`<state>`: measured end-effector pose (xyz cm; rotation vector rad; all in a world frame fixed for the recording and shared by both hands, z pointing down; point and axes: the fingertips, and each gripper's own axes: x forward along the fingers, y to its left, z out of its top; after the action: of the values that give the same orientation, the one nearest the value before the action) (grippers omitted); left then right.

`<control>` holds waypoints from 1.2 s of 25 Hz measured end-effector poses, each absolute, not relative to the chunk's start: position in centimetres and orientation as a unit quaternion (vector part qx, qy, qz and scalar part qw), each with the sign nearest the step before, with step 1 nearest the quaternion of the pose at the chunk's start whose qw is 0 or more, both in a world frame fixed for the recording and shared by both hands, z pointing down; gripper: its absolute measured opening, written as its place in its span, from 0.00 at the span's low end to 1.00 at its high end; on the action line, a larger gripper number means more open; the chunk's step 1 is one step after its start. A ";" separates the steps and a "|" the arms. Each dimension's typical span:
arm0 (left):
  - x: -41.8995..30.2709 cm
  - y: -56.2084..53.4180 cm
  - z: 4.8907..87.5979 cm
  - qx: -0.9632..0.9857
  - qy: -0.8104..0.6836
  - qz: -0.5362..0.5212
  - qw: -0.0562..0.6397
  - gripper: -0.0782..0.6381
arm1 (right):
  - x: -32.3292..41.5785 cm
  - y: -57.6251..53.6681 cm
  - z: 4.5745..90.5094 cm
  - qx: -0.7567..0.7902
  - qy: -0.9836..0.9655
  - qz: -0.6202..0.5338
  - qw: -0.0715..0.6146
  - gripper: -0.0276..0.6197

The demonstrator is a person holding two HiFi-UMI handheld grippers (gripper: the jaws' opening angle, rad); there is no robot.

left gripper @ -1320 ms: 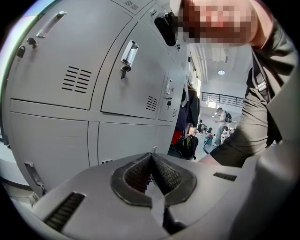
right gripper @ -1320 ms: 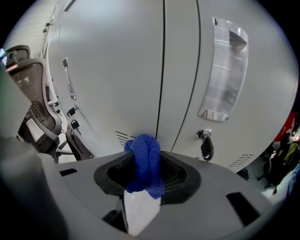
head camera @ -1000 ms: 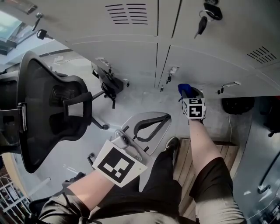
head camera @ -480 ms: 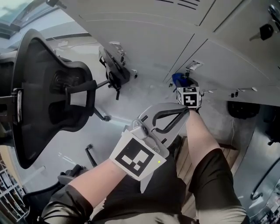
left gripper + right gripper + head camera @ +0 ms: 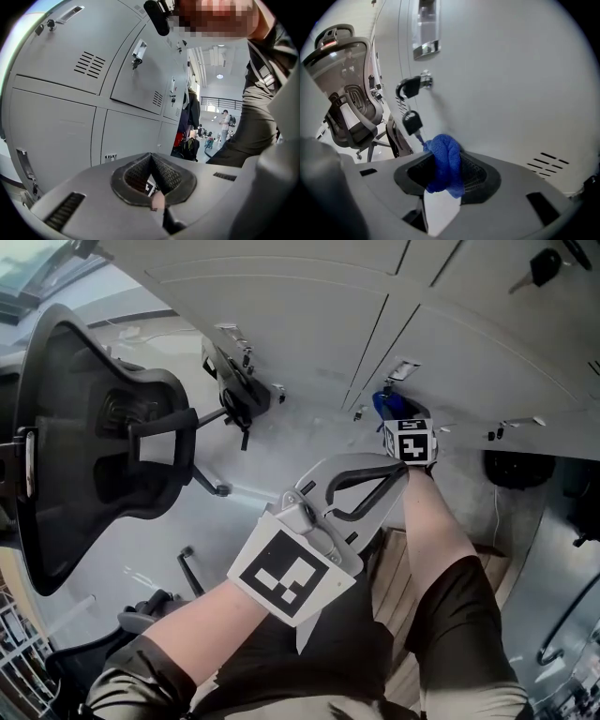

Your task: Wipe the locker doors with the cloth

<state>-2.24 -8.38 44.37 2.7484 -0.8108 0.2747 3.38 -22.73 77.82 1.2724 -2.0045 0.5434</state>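
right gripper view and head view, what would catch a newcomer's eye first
The blue cloth stands out, bunched in the right gripper close against a grey locker door, just below a black key dangling from the lock. In the head view a big black chair fills the left side, and the left gripper sits shut and empty in the middle.
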 end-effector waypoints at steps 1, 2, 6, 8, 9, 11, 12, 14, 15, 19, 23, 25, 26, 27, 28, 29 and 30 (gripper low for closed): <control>-1.9 -8.4 44.3 0.946 -0.281 0.092 0.134 0.12 | 4.4 -22.6 77.6 0.493 -0.770 0.209 0.347 0.28; -1.4 -8.4 44.3 0.945 -0.282 0.089 0.137 0.12 | 5.5 -22.3 77.2 0.496 -0.765 0.213 0.351 0.28; 1.1 -8.1 44.0 0.947 -0.275 0.085 0.146 0.12 | 10.8 -21.2 76.5 0.519 -0.739 0.230 0.362 0.28; 2.5 -7.8 43.6 0.949 -0.266 0.084 0.146 0.12 | 13.7 -20.8 76.6 0.532 -0.726 0.237 0.366 0.28; 3.1 -7.7 43.4 0.951 -0.261 0.084 0.145 0.12 | 15.0 -20.7 76.7 0.538 -0.719 0.241 0.367 0.28; 4.2 -7.5 43.2 0.953 -0.255 0.086 0.142 0.12 | 17.0 -20.4 76.9 0.545 -0.711 0.243 0.373 0.28; 4.6 -7.5 43.1 0.953 -0.253 0.087 0.141 0.12 | 17.7 -20.4 77.0 0.546 -0.709 0.241 0.377 0.28; 5.2 -7.5 43.2 0.953 -0.252 0.088 0.143 0.12 | 18.7 -20.3 77.2 0.545 -0.707 0.233 0.386 0.28; 5.4 -7.5 43.2 0.953 -0.253 0.089 0.144 0.12 | 19.2 -20.2 77.2 0.545 -0.706 0.230 0.389 0.28; 5.8 -7.3 43.5 0.952 -0.254 0.093 0.145 0.12 | 21.2 -19.9 77.5 0.556 -0.696 0.234 0.390 0.28; 6.0 -6.9 43.4 0.951 -0.253 0.097 0.145 0.12 | 22.2 -19.6 77.5 0.566 -0.688 0.245 0.383 0.28; 6.1 -6.6 43.2 0.952 -0.252 0.099 0.142 0.12 | 21.7 -19.6 77.1 0.565 -0.693 0.245 0.375 0.28; 6.0 -6.5 42.9 0.953 -0.251 0.098 0.139 0.12 | 21.3 -19.6 76.6 0.566 -0.695 0.245 0.370 0.28; 5.9 -6.3 42.6 0.954 -0.251 0.097 0.134 0.12 | 20.9 -19.4 76.1 0.567 -0.697 0.245 0.364 0.28; 5.6 -6.2 42.0 0.954 -0.252 0.096 0.129 0.12 | 20.4 -19.0 75.5 0.569 -0.698 0.247 0.358 0.28; 5.1 -6.0 41.4 0.955 -0.254 0.093 0.124 0.12 | 19.7 -18.3 74.7 0.569 -0.700 0.249 0.352 0.28; 4.4 -5.7 40.6 0.954 -0.258 0.090 0.122 0.12 | 18.6 -17.4 73.7 0.567 -0.705 0.251 0.345 0.28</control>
<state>4.44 -5.71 40.60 2.7856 -0.7534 0.2615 18.64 -17.41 73.71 1.4712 -1.8295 0.6527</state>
